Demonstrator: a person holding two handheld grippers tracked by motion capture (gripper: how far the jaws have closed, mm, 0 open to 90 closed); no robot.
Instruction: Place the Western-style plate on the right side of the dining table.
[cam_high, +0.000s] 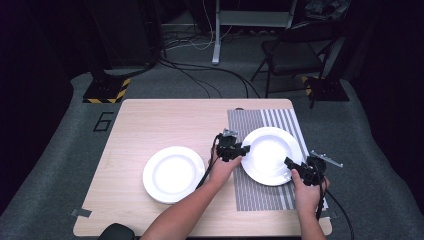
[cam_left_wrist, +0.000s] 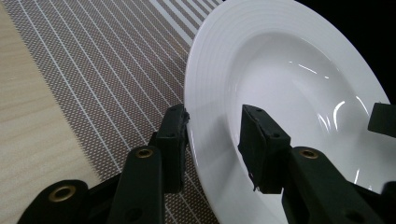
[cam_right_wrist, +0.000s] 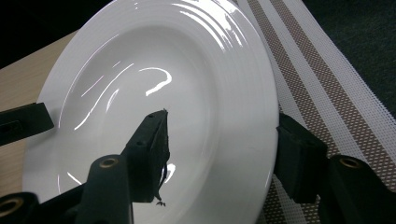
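White plate (cam_high: 270, 152) on striped mat (cam_high: 260, 192), left tongs (cam_high: 239, 150) astride its left rim, right tongs (cam_high: 294, 167) astride its near-right rim, whether either presses cannot be told, second plate (cam_high: 173, 174) left of mat on counter (cam_high: 150, 120).

Left gripper (cam_high: 239, 151), right gripper (cam_high: 296, 168): fingers parted, facing inward.

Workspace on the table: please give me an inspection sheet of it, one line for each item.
Surface: light wooden table with a striped placemat on its right part.
Job's things: white plate on the placemat, its rim between the jaws of both grippers; whether the pads press cannot be told.
Clutter: second white plate on the bare wood; grey tape piece at the near left corner.
Grippers: left hand-held gripper at the plate's left rim; right hand-held gripper at its near right rim.
Cables: floor cables beyond the table.
Surroundings: folding chair, grey carpet.
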